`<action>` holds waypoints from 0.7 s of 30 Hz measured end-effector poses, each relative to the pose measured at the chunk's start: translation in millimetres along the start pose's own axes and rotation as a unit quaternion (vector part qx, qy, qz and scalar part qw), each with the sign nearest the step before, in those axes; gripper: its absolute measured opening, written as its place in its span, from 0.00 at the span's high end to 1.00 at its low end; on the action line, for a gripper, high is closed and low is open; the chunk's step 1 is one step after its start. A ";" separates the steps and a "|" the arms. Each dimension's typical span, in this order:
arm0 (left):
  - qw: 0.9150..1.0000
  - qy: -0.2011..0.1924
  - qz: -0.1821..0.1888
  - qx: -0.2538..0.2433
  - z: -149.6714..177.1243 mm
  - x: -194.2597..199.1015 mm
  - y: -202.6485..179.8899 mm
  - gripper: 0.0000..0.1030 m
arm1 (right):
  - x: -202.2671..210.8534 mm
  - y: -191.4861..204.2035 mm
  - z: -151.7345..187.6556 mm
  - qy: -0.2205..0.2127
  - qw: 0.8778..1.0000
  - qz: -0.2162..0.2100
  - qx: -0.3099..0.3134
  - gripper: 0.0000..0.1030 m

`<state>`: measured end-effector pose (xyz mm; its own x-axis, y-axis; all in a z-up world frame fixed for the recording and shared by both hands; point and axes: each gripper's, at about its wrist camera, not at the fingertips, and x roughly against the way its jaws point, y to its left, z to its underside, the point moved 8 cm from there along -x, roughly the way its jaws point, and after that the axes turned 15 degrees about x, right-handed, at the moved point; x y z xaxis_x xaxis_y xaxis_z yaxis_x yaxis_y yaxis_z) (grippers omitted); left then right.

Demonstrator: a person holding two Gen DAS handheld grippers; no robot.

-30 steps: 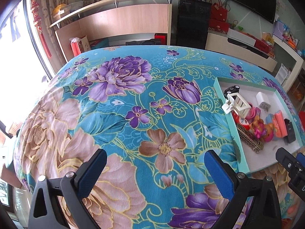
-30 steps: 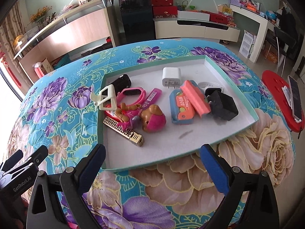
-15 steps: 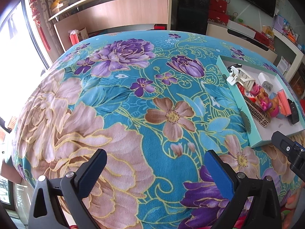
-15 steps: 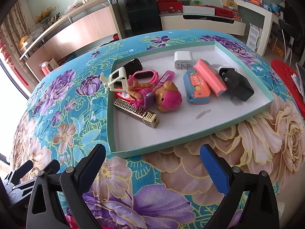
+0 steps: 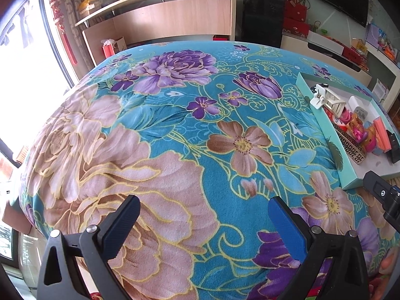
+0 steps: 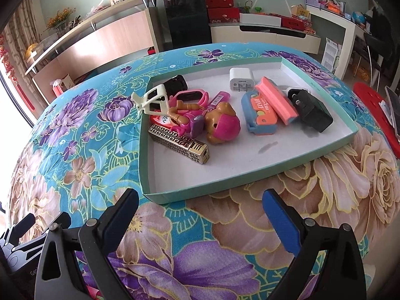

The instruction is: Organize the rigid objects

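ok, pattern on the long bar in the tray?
Gold with a black Greek-key pattern; the bar shows best in the right wrist view.

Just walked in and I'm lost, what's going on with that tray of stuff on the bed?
A person holds two grippers above the floral blanket. The left gripper and right gripper are both open and empty. The teal tray holds a jumble: a gold patterned bar, a pink toy dog, a white charger and a black plug. Nothing is gripped.
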<state>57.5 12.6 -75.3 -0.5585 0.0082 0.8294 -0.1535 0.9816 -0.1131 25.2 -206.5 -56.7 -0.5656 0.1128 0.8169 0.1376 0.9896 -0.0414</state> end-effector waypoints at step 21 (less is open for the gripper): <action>1.000 -0.013 -0.007 -0.014 1.3 3.4 -3.2 0.00 | -3.8 -3.8 6.9 0.019 1.000 0.005 -0.008 0.04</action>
<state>55.0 9.3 -72.8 -0.5774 -0.0101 0.8164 -0.1396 0.9864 -0.0865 21.1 -210.1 -63.6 -0.5326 0.1182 0.8381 0.1565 0.9869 -0.0397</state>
